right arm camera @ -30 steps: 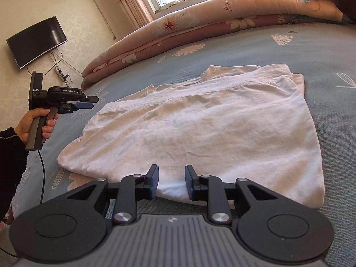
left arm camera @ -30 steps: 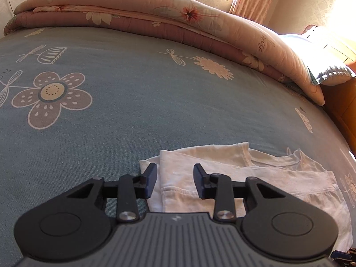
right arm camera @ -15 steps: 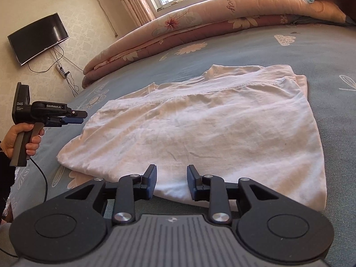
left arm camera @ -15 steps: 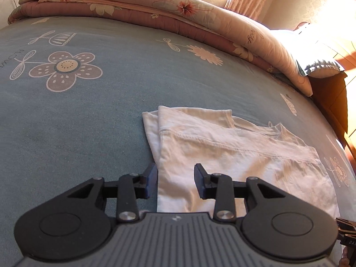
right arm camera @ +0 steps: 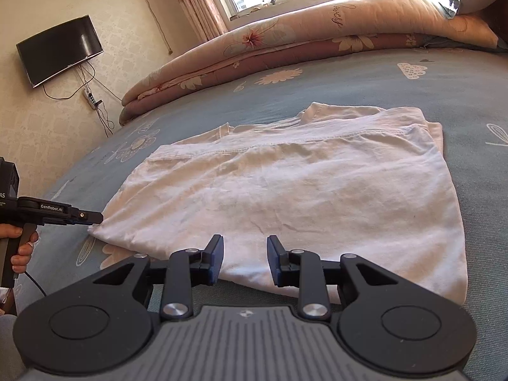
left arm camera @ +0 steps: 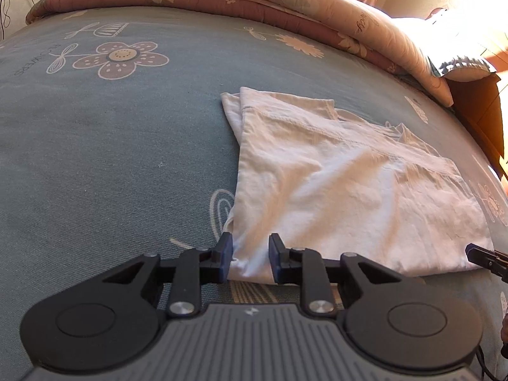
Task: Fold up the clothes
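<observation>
A white shirt [right arm camera: 285,190], partly folded, lies flat on the blue flowered bed [left arm camera: 111,158], with a rolled quilt [right arm camera: 285,41] at the far side; the left tool [left arm camera: 249,258] straddles the shirt's near left corner, its jaws closing with cloth between them, pads not yet pressing; the right tool [right arm camera: 244,260] hovers over the shirt's near edge, jaws parted and gripping nothing.

Bright window sunlight, fisheye-warped edges
</observation>
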A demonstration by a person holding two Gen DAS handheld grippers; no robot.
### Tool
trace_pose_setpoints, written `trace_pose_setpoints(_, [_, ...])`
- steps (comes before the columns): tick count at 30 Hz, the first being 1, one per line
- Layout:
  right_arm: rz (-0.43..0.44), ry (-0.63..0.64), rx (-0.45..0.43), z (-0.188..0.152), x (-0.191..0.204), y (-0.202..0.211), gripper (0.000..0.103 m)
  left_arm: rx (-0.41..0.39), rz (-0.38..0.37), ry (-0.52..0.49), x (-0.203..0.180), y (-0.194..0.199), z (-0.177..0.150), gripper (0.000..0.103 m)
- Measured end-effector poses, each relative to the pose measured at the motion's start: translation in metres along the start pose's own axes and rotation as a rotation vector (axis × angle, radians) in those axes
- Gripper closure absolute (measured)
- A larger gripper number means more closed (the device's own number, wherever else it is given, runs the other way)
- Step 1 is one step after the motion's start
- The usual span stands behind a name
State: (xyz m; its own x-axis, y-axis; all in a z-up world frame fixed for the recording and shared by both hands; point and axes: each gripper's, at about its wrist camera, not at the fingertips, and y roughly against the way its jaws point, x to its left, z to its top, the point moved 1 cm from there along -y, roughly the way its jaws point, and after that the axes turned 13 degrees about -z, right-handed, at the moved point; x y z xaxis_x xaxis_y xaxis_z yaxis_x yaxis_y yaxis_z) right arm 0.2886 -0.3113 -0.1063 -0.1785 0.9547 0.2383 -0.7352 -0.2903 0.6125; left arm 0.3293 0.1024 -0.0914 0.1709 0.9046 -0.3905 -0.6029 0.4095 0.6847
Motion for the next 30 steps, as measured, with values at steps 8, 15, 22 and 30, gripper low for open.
trace_pose_setpoints(8, [-0.005, -0.018, -0.003, -0.001, -0.007, 0.001, 0.064, -0.134, -0.089, -0.05, -0.005, -0.022, 0.075, 0.074])
trace_pose_setpoints(15, [-0.011, -0.021, 0.007, 0.001, -0.01, -0.006, 0.064, -0.115, -0.099, 0.064, 0.029, -0.084, 0.119, 0.075])
trace_pose_setpoints(22, [-0.009, -0.03, 0.013, 0.002, -0.012, -0.01, 0.064, -0.079, -0.111, 0.089, 0.039, -0.1, 0.109, 0.075])
trace_pose_setpoints(30, [-0.008, -0.032, 0.014, 0.001, -0.011, -0.011, 0.063, -0.087, -0.036, 0.064, 0.035, -0.099, 0.114, 0.092])
